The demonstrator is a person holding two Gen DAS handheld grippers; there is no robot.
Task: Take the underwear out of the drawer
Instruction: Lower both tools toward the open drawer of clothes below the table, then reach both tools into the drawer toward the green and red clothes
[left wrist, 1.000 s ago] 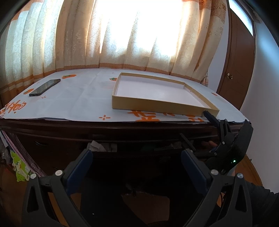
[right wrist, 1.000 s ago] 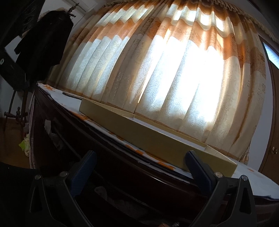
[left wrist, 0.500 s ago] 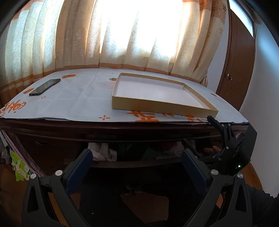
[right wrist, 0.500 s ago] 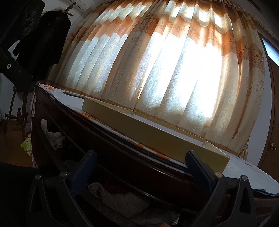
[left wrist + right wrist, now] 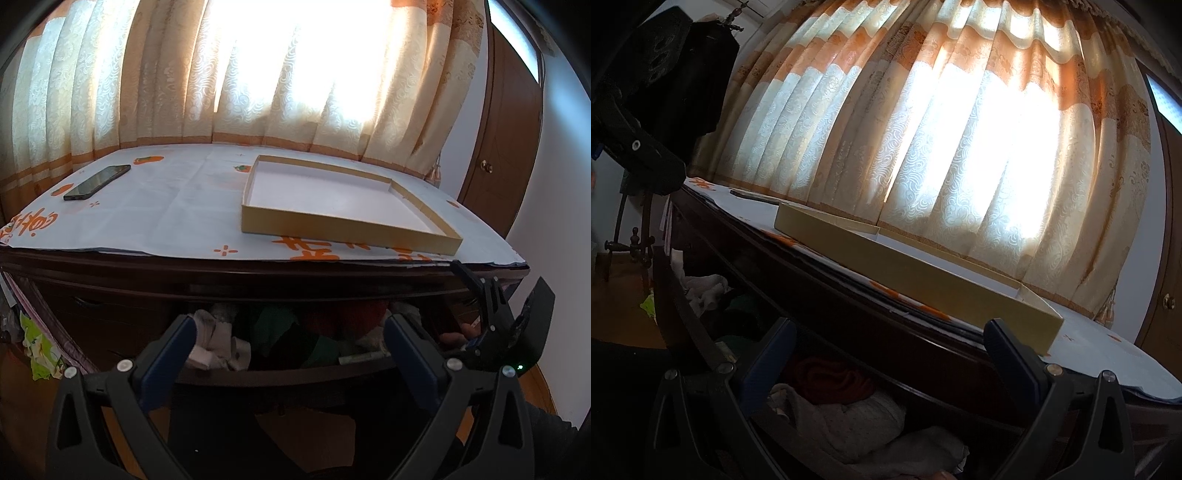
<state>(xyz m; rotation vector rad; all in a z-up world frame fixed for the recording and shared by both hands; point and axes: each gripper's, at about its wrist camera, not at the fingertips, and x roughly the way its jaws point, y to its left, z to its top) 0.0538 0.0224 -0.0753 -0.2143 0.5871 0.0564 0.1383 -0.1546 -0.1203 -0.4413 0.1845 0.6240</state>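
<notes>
Underwear (image 5: 857,421) in open drawer (image 5: 280,373); both grippers' jaws spread, level w/ it.

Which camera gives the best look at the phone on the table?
The left wrist view: the phone lies whole and unblocked on the tablecloth. The right wrist view catches only a thin dark sliver at the table's far end.

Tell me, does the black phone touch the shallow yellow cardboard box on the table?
Apart. The left wrist view shows the black phone far left of the shallow yellow cardboard box, with bare white tablecloth between them.
</notes>
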